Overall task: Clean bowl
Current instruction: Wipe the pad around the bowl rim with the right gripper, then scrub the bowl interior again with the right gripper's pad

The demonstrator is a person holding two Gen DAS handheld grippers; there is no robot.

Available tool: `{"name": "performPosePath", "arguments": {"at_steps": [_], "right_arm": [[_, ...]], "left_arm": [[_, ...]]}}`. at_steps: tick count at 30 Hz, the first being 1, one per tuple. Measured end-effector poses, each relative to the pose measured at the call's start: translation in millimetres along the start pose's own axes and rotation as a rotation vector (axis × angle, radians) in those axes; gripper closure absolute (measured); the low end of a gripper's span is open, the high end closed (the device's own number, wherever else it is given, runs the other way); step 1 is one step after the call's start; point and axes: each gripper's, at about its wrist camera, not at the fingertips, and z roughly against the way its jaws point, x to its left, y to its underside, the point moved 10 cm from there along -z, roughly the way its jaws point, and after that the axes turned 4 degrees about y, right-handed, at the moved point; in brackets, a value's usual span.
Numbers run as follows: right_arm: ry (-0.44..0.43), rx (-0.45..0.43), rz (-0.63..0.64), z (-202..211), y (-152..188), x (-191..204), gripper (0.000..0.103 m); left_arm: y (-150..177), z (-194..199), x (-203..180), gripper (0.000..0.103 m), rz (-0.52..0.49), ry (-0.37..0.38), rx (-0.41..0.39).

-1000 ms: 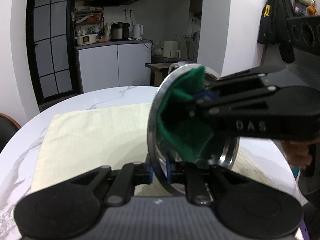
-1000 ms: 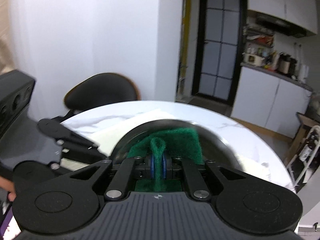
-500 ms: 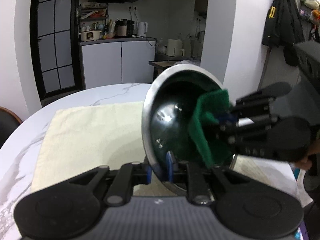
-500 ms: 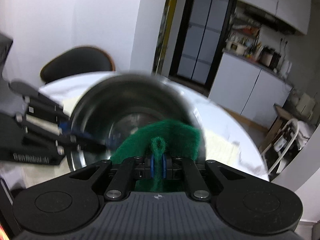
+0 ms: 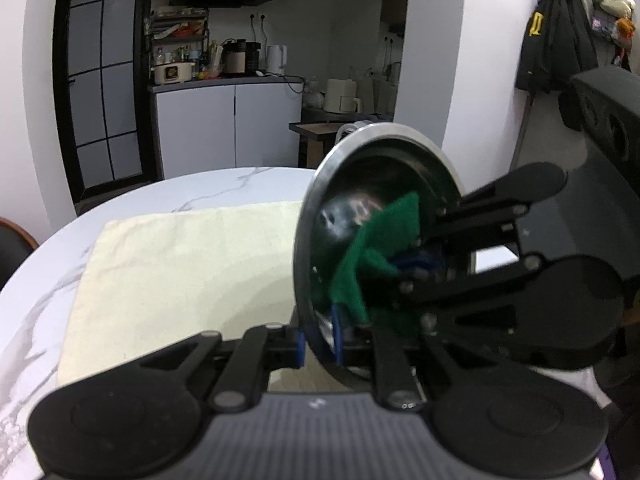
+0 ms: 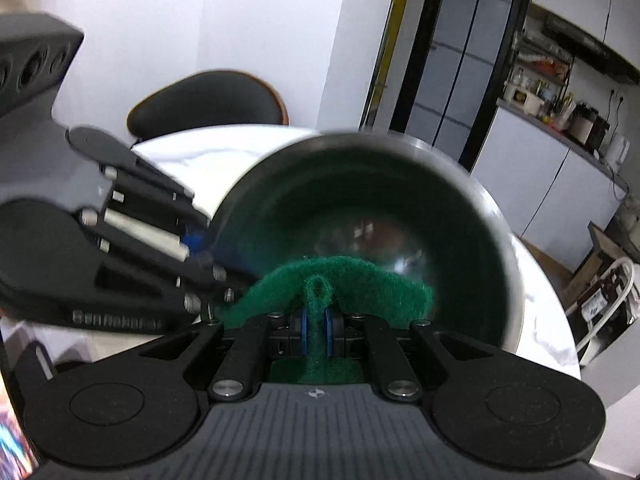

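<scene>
A steel bowl (image 5: pixel 362 136) is held up on its side above the table, its hollow facing right. My left gripper (image 5: pixel 319 342) grips the bowl's lower rim, its jaws closing with the rim between the blue pads. My right gripper (image 5: pixel 416 262) reaches into the bowl from the right, shut on a green scouring pad (image 5: pixel 376 240) that lies against the inner wall. In the right wrist view the bowl (image 6: pixel 360 200) fills the middle. The green pad (image 6: pixel 340 280) is pinched in my right gripper (image 6: pixel 317 329), and my left gripper (image 6: pixel 200 248) holds the rim at the left.
A cream cloth (image 5: pixel 180 264) lies spread on the round marble table (image 5: pixel 36 308) under the bowl. A black chair (image 6: pixel 208 100) stands at the table's far side. Kitchen cabinets (image 5: pixel 224 128) and a hanging dark coat (image 5: pixel 556 36) are in the background.
The right gripper has swept the green pad across the bowl's inside, out to the right rim and back to the lower middle, rolling a little. The left gripper still holds the rim.
</scene>
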Motion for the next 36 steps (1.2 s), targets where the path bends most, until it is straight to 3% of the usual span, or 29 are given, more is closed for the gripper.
{"name": "performPosePath", "arguments": {"at_steps": [7,11,17,26,36], "right_arm": [[0.079,-0.065,-0.037,5.5,-12.5,-16.5,0.094],[0.142,-0.032,-0.008,5.7,-3.2,-25.3,0.094],[0.15,0.051,-0.001,5.0,23.6,-28.9,0.094],[0.056,0.104,0.034,-4.0,29.7,-9.4,0.094],[-0.049,0.079,0.033,-5.6,13.3,12.4,0.094]], "left_arm": [[0.0,1.4,1.7,0.088,0.004,0.002,-0.01],[1.3,2.8,0.3,0.088,0.007,0.0,-0.007],[-0.2,6.1,-5.6,0.088,0.004,-0.009,-0.012],[-5.3,3.2,-6.9,0.089,-0.009,-0.009,-0.016],[-4.7,5.8,-4.5,0.09,0.006,-0.004,-0.023]]}}
